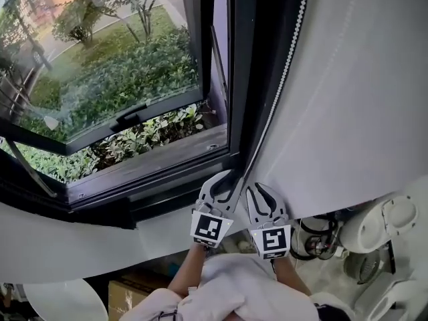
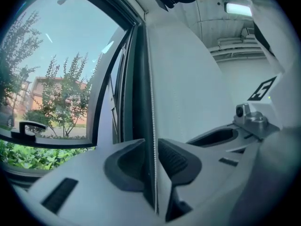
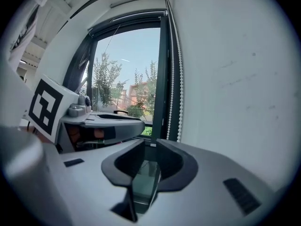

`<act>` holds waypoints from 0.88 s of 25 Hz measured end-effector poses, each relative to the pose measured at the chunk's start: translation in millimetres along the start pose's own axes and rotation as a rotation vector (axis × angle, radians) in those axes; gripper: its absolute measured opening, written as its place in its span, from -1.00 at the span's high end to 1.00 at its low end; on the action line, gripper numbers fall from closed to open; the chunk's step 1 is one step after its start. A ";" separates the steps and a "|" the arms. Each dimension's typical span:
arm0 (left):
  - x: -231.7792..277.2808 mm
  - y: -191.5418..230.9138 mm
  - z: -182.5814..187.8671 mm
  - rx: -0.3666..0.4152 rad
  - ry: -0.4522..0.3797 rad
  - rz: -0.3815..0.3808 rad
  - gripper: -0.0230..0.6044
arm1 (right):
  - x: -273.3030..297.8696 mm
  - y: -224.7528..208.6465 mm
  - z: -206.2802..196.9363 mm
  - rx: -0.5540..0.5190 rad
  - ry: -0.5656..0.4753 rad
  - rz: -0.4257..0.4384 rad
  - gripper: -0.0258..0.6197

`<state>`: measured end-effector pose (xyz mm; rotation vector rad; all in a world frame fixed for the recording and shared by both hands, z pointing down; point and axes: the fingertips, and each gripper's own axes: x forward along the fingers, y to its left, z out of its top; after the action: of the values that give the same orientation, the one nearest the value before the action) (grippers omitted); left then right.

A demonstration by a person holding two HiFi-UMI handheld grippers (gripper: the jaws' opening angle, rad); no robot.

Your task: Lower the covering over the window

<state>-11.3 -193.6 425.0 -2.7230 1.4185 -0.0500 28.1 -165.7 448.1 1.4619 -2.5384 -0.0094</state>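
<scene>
Top of bead chain [image 1: 284,79] runs off head view's upper edge; lower end lost behind left gripper [image 1: 229,179]. Bottom right, white appliances [image 1: 374,229] cropped by frame, type unclear. Person's forearm [image 1: 186,273] cut at bottom edge.

daylight through a dark-framed window [image 1: 221,72], its sash open onto green shrubs [image 1: 134,72] and trees [image 1: 140,5]; a white wall [image 1: 361,79] to its right

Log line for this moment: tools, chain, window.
left tool: open, bead chain between jaws, unclamped | right tool: open, empty | window glass: uncovered
</scene>
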 end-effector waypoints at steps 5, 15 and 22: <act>20.0 -5.0 -4.3 0.026 0.019 -0.036 0.58 | -4.1 -9.3 -3.3 0.006 0.007 -0.041 0.70; 58.5 -3.0 -10.6 0.040 0.030 -0.048 0.51 | -9.7 -13.8 -5.1 0.012 0.018 -0.088 0.70; 72.8 -1.7 -16.4 0.039 0.031 -0.032 0.53 | -17.2 -14.3 -6.1 0.009 0.027 -0.118 0.70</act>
<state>30.9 -253.1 441.2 -2.7250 1.3661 -0.1209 49.8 -157.7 449.3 1.6022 -2.4311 0.0034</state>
